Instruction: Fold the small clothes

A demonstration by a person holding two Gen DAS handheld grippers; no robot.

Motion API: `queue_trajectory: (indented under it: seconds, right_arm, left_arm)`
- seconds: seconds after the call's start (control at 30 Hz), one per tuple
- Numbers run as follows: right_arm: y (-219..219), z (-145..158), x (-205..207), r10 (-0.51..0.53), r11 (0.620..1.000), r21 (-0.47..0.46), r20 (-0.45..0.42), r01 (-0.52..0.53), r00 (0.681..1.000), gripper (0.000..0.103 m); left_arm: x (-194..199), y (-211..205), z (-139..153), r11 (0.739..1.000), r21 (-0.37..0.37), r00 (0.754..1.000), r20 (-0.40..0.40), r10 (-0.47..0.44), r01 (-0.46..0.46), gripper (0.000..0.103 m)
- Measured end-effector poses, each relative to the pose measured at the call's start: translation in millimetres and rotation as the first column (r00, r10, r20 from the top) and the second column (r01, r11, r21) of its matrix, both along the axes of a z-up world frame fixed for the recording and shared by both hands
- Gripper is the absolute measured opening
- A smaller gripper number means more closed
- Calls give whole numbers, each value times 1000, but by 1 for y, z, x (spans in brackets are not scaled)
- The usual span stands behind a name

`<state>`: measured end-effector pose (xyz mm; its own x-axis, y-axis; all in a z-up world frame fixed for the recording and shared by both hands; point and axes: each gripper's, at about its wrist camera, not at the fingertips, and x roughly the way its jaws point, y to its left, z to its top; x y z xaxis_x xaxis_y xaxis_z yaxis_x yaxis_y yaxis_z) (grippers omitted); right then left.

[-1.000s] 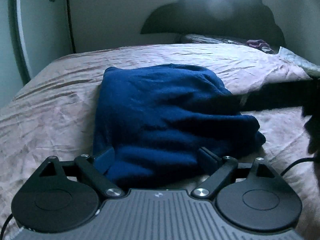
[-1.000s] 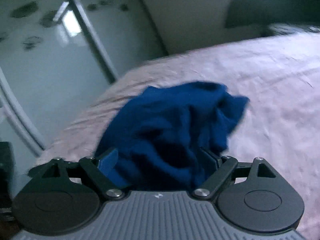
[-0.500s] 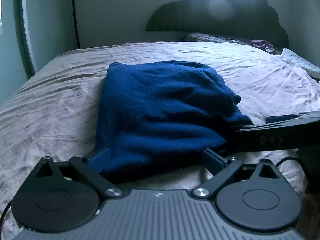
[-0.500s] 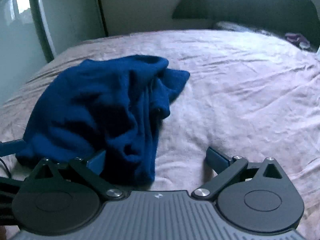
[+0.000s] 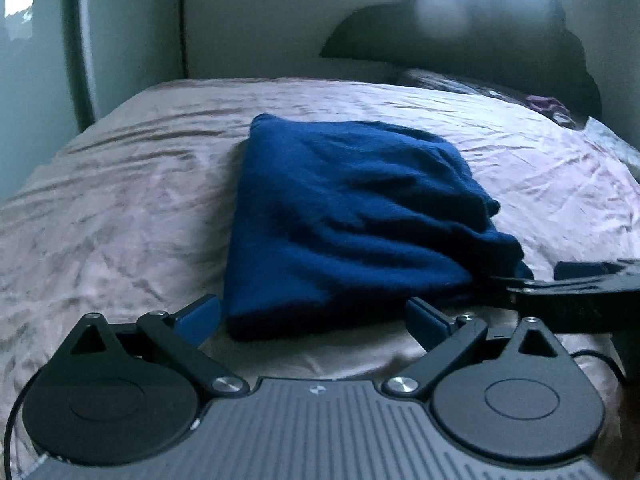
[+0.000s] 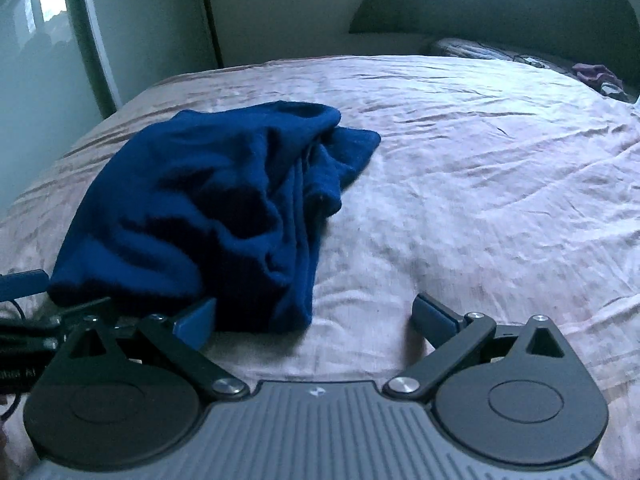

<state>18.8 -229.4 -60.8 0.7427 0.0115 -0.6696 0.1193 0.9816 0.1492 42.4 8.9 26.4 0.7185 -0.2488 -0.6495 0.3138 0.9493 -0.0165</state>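
A dark blue garment (image 5: 352, 216) lies folded in a thick bundle on the pink bed sheet (image 5: 120, 220). My left gripper (image 5: 312, 314) is open just short of the bundle's near edge, its blue pads clear of the cloth. In the right wrist view the garment (image 6: 208, 208) lies left of centre, its layered side edge facing the right gripper (image 6: 314, 316). That gripper is open over bare sheet, with only the near corner of the cloth by its left finger. From the left wrist view, the right gripper (image 5: 536, 276) reaches in at the bundle's right corner.
The wrinkled sheet (image 6: 480, 200) spreads wide to the garment's right. A dark headboard (image 5: 460, 48) and some bedding (image 5: 544, 104) are at the far end. A glossy wardrobe door (image 5: 40, 60) stands beyond the bed's left edge. A cable (image 5: 596, 356) trails from the right gripper.
The right gripper had the garment between its jaws; it has opened, let go and swung right onto bare sheet. The left gripper widened slightly and drew back a little. The garment has settled flat.
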Motion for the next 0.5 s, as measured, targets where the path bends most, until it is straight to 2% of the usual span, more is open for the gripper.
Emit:
queue_trajectory:
  seconds: [0.17, 0.33, 0.5]
  right_arm:
    - [5, 4, -7, 16, 1000, 6, 2, -16, 1000, 103]
    - [19, 5, -12, 52, 998, -47, 4, -52, 999, 103]
    - [25, 3, -16, 57, 997, -49, 3, -57, 998, 103]
  left_arm:
    - [-1, 9, 0, 999, -16, 999, -17, 38, -38, 100]
    - [-3, 13, 0, 999, -7, 999, -15, 50, -50, 100]
    - [-5, 16, -3, 998, -1, 998, -25, 62, -62, 100]
